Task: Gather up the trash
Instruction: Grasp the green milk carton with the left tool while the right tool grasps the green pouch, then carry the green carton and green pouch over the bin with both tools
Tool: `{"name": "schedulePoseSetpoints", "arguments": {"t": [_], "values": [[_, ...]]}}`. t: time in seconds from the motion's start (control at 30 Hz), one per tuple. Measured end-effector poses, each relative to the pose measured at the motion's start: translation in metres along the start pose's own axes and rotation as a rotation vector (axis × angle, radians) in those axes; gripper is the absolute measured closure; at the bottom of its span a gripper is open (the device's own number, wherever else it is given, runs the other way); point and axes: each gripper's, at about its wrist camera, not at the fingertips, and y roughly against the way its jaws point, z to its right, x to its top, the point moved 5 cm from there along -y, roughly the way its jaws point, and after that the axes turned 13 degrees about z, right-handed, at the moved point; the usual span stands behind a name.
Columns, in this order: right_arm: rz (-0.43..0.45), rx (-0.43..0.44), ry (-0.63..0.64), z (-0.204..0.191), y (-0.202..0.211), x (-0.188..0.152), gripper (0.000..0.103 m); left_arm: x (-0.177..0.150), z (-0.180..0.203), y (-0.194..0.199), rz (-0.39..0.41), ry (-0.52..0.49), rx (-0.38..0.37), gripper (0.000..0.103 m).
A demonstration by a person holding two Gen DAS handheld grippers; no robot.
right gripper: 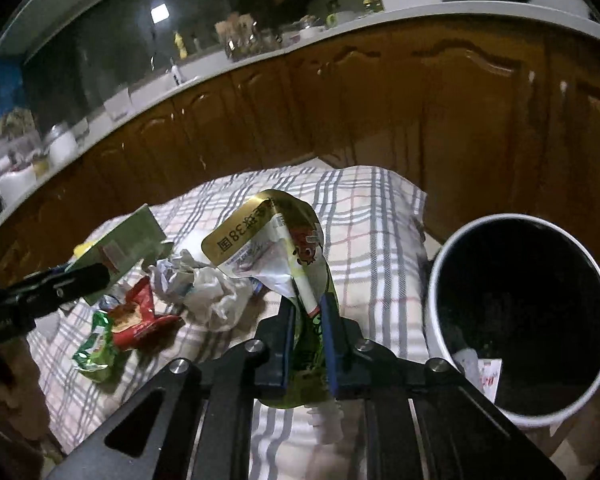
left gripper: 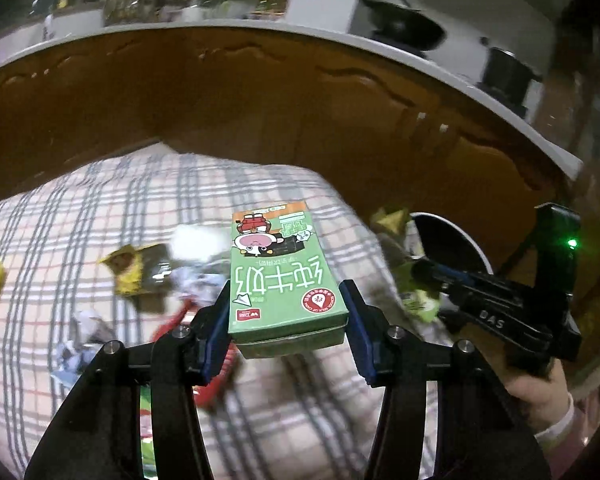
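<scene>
Nearest us, our left gripper (left gripper: 288, 312) squeezes a green milk carton (left gripper: 286, 276), a smooth paper box. Our right gripper (right gripper: 306, 316) pinches a shiny, crinkly wrapper (right gripper: 272, 248). Farther left on the checked cloth (right gripper: 380, 240) lies crumpled white paper (right gripper: 204, 284). A round white bin (right gripper: 520, 316) stands at the right.

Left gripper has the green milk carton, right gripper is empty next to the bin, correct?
Not quite. The right gripper isn't empty: the right wrist view shows it shut on a crumpled wrapper. The left gripper does hold the milk carton, beside the bin.
</scene>
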Motion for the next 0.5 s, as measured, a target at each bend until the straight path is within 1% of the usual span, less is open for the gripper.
{"name": "schedulePoseSetpoints", "arguments": {"t": [0.2,0.33,0.5], "values": [[0.032,-0.036,-0.072,0.024,0.024,-0.003,0.091,-0.009,0.034,-0.009,-0.022,-0.037,-0.069,0.054],[0.047,-0.063,-0.112,0.041,0.039,-0.005,0.091,-0.016,0.055,-0.014,-0.039,-0.058,-0.102,0.054],[0.071,-0.106,-0.147,0.065,0.054,-0.002,0.091,-0.017,0.081,-0.026,-0.047,-0.09,-0.142,0.054]]}}
